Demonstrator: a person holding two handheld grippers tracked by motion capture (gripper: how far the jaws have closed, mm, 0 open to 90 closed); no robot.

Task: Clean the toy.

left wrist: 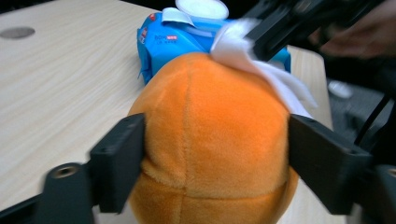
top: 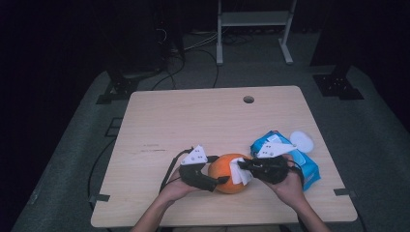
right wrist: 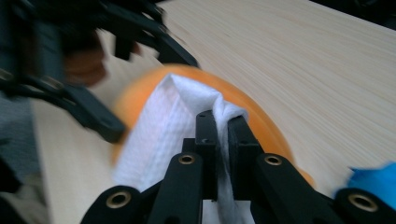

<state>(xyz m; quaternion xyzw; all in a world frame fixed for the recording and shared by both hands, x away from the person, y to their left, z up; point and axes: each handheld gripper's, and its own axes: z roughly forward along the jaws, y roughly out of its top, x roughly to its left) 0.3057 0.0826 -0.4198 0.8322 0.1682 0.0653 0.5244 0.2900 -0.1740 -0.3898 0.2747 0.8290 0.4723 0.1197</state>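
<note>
Orange plush ball sits near front edge of table, between both grippers. Left gripper straddles it, jaws touching its sides, light hold. Right gripper nearer the top, jaws closed on white wipe, wipe lying on ball's upper right. Blue wipe pack just behind-right. Light wood top, dark room, grey floor

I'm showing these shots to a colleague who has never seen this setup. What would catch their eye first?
The bright orange plush ball near the table's front edge stands out most, clamped between the left gripper's black jaws. Next is the white wipe draped over its top, pinched by the right gripper. Just behind sits a blue wipes pack with its white lid flipped open.
</note>
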